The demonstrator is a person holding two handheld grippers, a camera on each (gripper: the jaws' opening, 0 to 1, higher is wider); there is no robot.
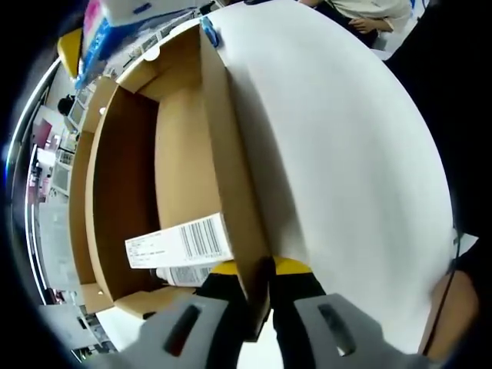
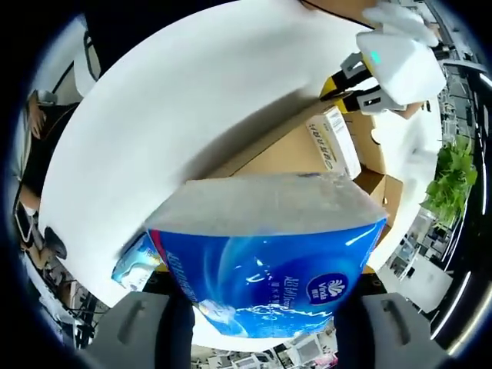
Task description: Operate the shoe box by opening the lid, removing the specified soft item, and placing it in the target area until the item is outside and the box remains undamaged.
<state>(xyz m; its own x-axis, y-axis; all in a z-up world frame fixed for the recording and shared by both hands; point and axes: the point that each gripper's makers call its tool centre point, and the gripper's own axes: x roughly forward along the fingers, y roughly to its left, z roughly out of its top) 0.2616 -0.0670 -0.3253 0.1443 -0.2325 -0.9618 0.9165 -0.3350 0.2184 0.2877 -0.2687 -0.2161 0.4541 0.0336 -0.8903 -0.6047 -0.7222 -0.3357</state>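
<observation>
The brown cardboard shoe box (image 1: 127, 177) lies open, its inside bare, with a white barcode label (image 1: 181, 244) on the near end. My left gripper (image 1: 260, 278) is shut on an upright cardboard panel (image 1: 231, 169) of the box; whether that panel is the lid or a side wall is unclear. A soft blue tissue pack (image 2: 269, 261) is clamped between the jaws of my right gripper (image 2: 265, 304), in front of the box (image 2: 292, 157) and outside it. In the right gripper view my left gripper (image 2: 346, 86) holds the box's far edge.
The box stands on a white round table (image 1: 346, 169). A small blue-and-white packet (image 2: 137, 263) lies on the table beside the tissue pack. A seated person (image 1: 369, 14) is at the table's far side, and a green plant (image 2: 450, 181) stands beyond it.
</observation>
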